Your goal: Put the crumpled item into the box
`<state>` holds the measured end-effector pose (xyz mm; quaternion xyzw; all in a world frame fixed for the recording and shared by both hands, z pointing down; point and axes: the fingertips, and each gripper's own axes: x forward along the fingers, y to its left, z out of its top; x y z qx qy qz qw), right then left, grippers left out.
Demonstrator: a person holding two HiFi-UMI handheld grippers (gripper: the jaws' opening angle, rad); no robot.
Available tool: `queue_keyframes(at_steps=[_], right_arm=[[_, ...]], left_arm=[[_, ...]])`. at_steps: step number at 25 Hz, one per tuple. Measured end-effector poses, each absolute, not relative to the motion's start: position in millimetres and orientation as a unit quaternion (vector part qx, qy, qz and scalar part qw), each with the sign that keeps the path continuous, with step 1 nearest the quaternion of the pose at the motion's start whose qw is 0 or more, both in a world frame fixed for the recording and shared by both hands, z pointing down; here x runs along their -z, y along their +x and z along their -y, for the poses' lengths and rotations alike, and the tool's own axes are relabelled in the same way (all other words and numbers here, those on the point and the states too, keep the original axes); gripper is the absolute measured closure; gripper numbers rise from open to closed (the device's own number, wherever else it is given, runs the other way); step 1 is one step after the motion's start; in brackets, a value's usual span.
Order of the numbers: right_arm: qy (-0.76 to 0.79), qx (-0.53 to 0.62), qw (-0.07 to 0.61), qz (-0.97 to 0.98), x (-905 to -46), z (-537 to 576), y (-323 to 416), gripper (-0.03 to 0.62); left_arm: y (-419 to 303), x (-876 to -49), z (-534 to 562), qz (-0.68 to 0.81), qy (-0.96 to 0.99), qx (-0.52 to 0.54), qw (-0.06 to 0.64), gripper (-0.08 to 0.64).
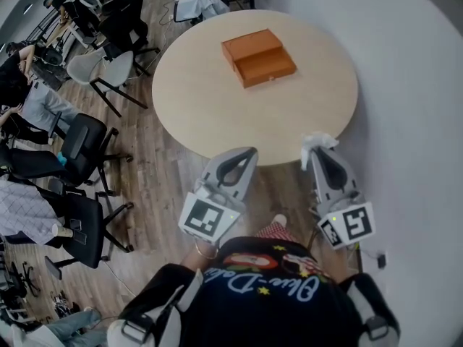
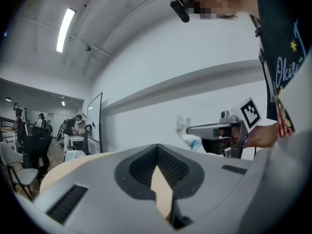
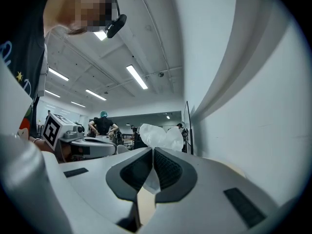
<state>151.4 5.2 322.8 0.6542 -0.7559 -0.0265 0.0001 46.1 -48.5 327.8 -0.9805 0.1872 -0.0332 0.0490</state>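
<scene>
Over by the white wall [image 1: 412,85], the biggest thing in the head view is the wood floor [image 1: 155,186], and on it stands a round, light tan table [image 1: 210,114] that fills most of the middle. Off to the left there's a bunch of black office chairs [image 1: 79,147], with people sitting further back. At the bottom you can see the person's dark shirt [image 1: 275,291] with lettering on it. On the far side of the table sits the orange-brown box [image 1: 258,57]. It looks like two flat halves side by side, and honestly I can't tell if that's the lid flipped open or not. Both grippers hang low near the person, just at the near edge of the table and well apart from the box. The left gripper [image 1: 246,152] has its jaws pressed together at the tips with nothing in them; in its own view you just see a sliver of tan table through the gap behind the tips [image 2: 157,148]. The right gripper [image 1: 319,151] is clamped tight on the crumpled item [image 1: 318,141], a whitish, slightly see-through wad. Most of the wad puffs out past the jaw tips [image 3: 158,135], and it's up in the air, not touching the table.
</scene>
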Motion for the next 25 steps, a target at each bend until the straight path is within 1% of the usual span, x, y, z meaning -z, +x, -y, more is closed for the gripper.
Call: queue_keyframes(at_steps=[7, 14, 25], right_arm=[[0.637, 0.01, -0.023, 0.771, -312.7, 1.3, 176.1, 0.584], [0.618, 0.004, -0.027, 0.786, -314.4, 7.3, 204.0, 0.584], [0.6, -0.005, -0.03, 0.799, -324.4, 27.0, 220.7, 0.584]], left_arm=[[76.1, -323.7, 52.5, -0.209, -0.976, 0.038, 0.053, 0.575], [110.2, -320.7, 54.8, -0.224, -0.972, 0.041, 0.062, 0.575], [115.9, -332.0, 70.1, -0.253, -0.964, 0.062, 0.054, 0.575]])
